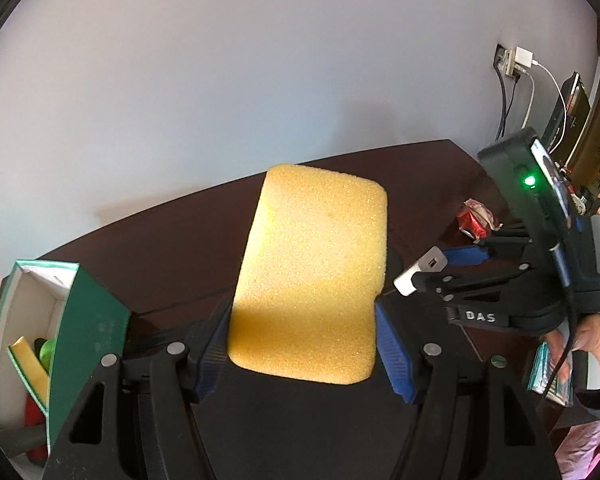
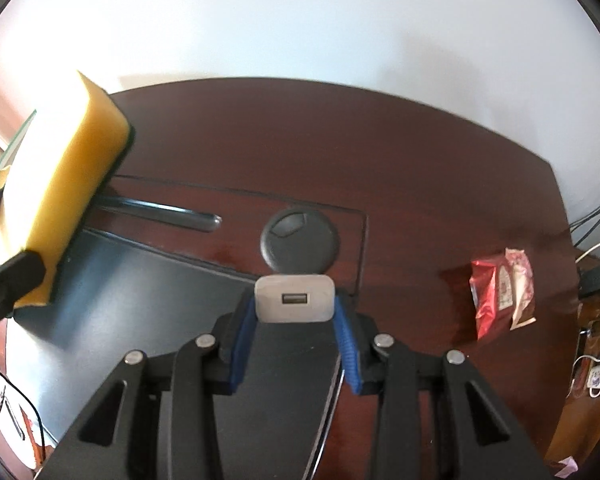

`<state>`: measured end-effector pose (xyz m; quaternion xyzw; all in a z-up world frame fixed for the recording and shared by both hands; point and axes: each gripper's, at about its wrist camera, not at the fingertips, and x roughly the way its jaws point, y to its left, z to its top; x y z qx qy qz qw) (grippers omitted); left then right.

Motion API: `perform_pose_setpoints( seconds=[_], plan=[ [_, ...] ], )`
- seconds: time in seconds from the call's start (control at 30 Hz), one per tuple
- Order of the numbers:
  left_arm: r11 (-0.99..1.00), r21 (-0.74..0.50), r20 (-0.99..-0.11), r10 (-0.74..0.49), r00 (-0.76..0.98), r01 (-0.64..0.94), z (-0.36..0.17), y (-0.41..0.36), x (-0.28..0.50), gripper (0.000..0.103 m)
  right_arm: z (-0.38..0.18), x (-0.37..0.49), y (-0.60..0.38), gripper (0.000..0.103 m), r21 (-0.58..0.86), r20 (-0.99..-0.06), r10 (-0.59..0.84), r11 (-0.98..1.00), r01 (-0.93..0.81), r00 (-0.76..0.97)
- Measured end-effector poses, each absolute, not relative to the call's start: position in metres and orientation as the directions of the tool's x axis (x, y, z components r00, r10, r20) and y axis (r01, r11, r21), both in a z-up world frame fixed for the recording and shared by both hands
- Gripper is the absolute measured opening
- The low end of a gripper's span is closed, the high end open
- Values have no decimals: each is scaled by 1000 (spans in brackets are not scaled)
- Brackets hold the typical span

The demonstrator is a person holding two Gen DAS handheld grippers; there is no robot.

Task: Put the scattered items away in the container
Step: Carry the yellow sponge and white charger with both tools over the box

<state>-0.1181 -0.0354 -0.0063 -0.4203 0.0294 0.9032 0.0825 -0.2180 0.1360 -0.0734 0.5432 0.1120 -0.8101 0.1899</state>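
My left gripper is shut on a large yellow sponge, held up above the dark wooden table; the same sponge shows at the left of the right wrist view. The green box with a white inside stands at the lower left and holds a yellow piece, a green ball and something red. My right gripper is shut on a white USB charger, also seen as the right gripper beside the sponge. A red snack packet lies on the table at the right.
A dark mat covers the table's front, with a round cable grommet and a metal pen-like bar behind it. A wall socket with cables is at the right. A person's hand holds the right gripper.
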Motion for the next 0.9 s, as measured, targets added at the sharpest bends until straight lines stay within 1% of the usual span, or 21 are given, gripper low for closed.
perform_pose_setpoints(
  seconds=[0.27, 0.37, 0.5, 0.67, 0.8, 0.9],
  plan=[
    [-992, -18, -744, 94, -661, -122, 2, -60, -99, 69, -47, -196, 118, 38, 9, -904, -209, -882, 471, -373],
    [-996, -13, -720, 71, -691, -89, 14, -69, -81, 69, -36, -190, 93, 38, 8, -894, -232, -864, 503, -384],
    [-997, -39, -695, 75, -715, -67, 31, -92, -56, 69, -18, -183, 55, 38, 5, -878, -267, -835, 551, -397],
    [-999, -37, -686, 36, -726, -15, 53, -155, -30, 69, 4, -175, 7, 38, -1, -858, -312, -794, 607, -409],
    [-997, 19, -672, -64, -738, 70, 71, -222, -7, 69, 21, -169, -33, 38, -7, -841, -349, -758, 652, -414],
    [-989, 64, -670, -141, -728, 132, 79, -268, 3, 69, 29, -167, -80, 38, -3, -831, -389, -710, 704, -397]
  ],
)
